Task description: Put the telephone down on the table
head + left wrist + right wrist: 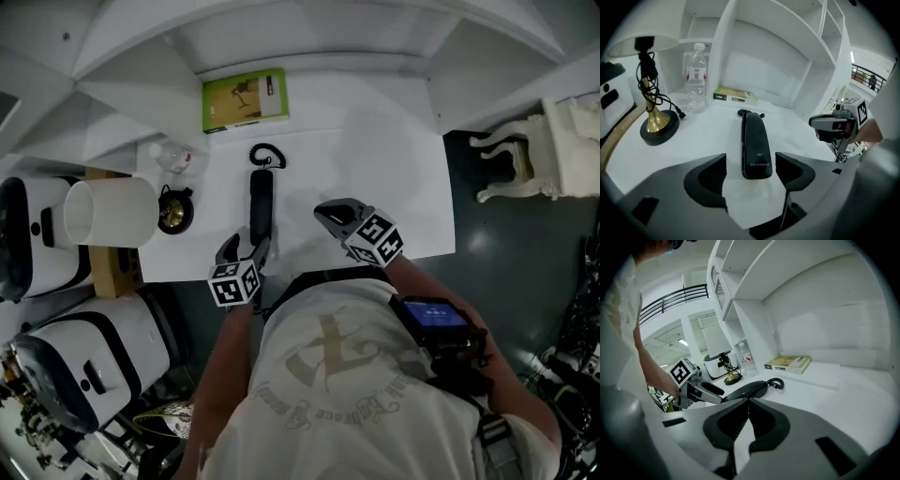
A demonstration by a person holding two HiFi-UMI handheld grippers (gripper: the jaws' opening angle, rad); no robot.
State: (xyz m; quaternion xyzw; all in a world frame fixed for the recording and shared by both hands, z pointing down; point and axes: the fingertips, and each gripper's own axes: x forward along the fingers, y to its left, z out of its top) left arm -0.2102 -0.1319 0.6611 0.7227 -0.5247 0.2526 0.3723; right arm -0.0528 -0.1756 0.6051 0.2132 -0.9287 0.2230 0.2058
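The black telephone handset [261, 204] lies flat on the white table [375, 178], its coiled cord [267, 155] at the far end. My left gripper [242, 251] hovers at the handset's near end. In the left gripper view the handset [755, 145] runs away from me, its near end between the wide jaws of the left gripper [750, 171], with a gap on each side. My right gripper [326, 213] sits to the right of the handset, apart from it. In the right gripper view the right gripper [747, 401] is shut on nothing, the telephone [745, 390] just beyond it.
A brass-based lamp [171, 210] with a white shade [111, 212] stands at the table's left, a water bottle [172, 155] behind it. A green book [246, 98] lies at the back under white shelves. White and black devices [37, 234] sit left of the table.
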